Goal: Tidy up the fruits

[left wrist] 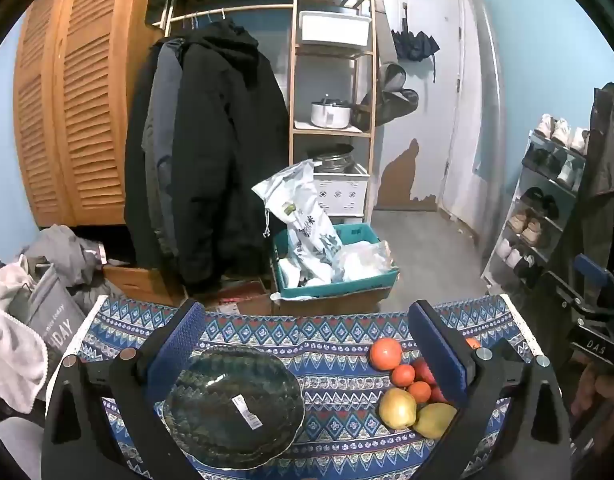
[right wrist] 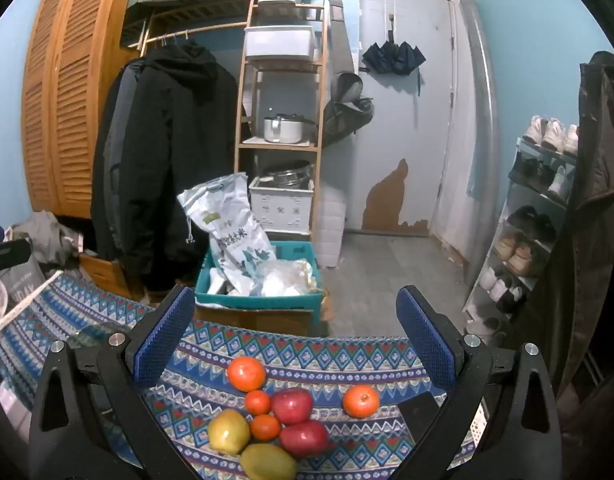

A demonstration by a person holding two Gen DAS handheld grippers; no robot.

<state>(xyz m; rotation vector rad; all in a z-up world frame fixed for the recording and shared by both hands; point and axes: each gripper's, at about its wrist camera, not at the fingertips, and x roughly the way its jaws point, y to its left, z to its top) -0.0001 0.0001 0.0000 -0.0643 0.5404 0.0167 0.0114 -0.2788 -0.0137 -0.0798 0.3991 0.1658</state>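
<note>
The left gripper point(left wrist: 305, 344) is held wide open, nothing between its blue pads point(left wrist: 437, 350). It is poised above a dark glass plate point(left wrist: 233, 406), which lies on the patterned cloth point(left wrist: 331, 432) toward the near left. A white sticker point(left wrist: 247, 414) is seen on the plate.

The right gripper point(right wrist: 295, 338) is likewise spread wide and empty, above the fruit. The fruit is grouped on the cloth, right of the plate and apart from it: a large orange point(right wrist: 246, 373) farthest, two small oranges point(right wrist: 257, 402) point(right wrist: 265, 427) behind it, two red apples point(right wrist: 292, 405) point(right wrist: 304, 438) touching them on the right, a yellow apple point(right wrist: 229, 431) and a mango point(right wrist: 268, 462) nearest. One further orange point(right wrist: 361, 401) is set apart to the right.

Beyond the cloth's far edge a teal crate point(right wrist: 263, 300) with bags is noted, then a black coat point(right wrist: 167, 160) and a wooden shelf point(right wrist: 281, 140).
</note>
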